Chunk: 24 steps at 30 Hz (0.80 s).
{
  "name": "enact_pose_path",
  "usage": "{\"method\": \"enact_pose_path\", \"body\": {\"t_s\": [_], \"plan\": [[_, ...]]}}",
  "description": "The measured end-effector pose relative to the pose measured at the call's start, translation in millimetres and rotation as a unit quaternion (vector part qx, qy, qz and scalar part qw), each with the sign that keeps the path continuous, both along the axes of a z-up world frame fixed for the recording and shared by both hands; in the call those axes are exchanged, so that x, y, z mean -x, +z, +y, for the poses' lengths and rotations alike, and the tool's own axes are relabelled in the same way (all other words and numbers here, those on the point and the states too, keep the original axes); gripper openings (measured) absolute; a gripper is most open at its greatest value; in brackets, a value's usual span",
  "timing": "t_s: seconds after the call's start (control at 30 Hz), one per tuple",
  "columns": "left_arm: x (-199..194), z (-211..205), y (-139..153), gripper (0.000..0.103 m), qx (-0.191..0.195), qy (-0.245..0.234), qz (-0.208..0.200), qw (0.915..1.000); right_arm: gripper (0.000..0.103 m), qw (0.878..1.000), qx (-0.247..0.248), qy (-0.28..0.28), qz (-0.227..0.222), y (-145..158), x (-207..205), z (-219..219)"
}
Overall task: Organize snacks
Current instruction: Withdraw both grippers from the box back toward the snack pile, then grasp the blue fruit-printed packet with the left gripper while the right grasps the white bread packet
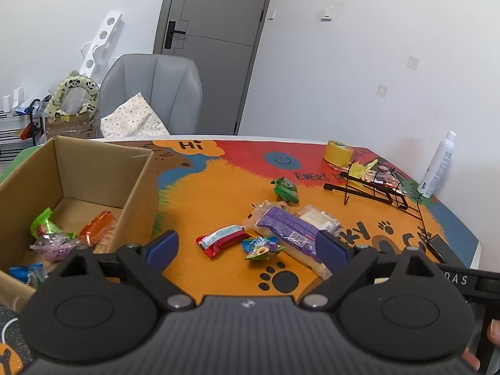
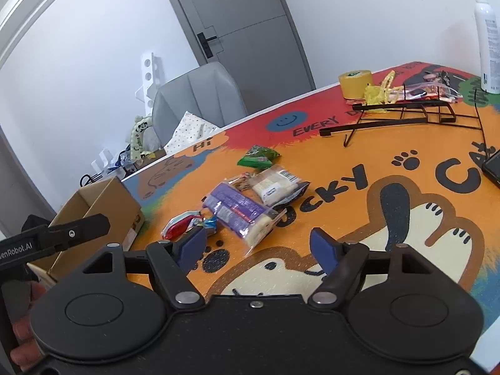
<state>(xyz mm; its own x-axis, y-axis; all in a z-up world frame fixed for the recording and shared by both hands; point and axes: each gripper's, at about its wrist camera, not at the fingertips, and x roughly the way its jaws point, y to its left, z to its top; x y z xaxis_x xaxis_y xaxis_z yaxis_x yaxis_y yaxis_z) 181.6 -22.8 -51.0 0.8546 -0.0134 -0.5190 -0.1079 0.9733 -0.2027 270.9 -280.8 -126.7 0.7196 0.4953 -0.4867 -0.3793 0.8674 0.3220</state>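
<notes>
We see the table mat [image 1: 218,187], orange with paw prints, filling the middle of both views. At the left of the left wrist view stands the cardboard box [image 1: 93,168], open-topped, holding several wrapped snacks in its lower left corner. Right of the box, at frame centre, loose snacks lie on the mat: the purple packet [image 1: 287,228], the pale packet [image 1: 315,217] touching it, the green packet [image 1: 285,190] above them, the red-and-white wrapper [image 1: 220,240], and the small blue wrapper [image 1: 262,247] just beside it.

The left gripper [image 1: 247,250] stands with jaws wide apart, nothing between them. The right gripper [image 2: 259,248] stands likewise parted and empty, above the mat.
</notes>
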Motion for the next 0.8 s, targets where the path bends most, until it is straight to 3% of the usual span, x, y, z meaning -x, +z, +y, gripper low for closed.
{"method": "enact_pose_path", "body": {"t_s": [0.43, 0.8], "plan": [[-42.8, -12.8, -16.8, 0.084, -0.008, 0.000, 0.022, 0.9997, 0.073, 1.000, -0.001, 0.007, 0.007, -5.2, -41.3, 1.9], [-80.0, -18.0, -41.6, 0.076, -0.009, -0.004, 0.063, 0.9980, 0.073, 0.999, 0.007, 0.019, 0.025, -17.8, -81.6, 10.3]]}}
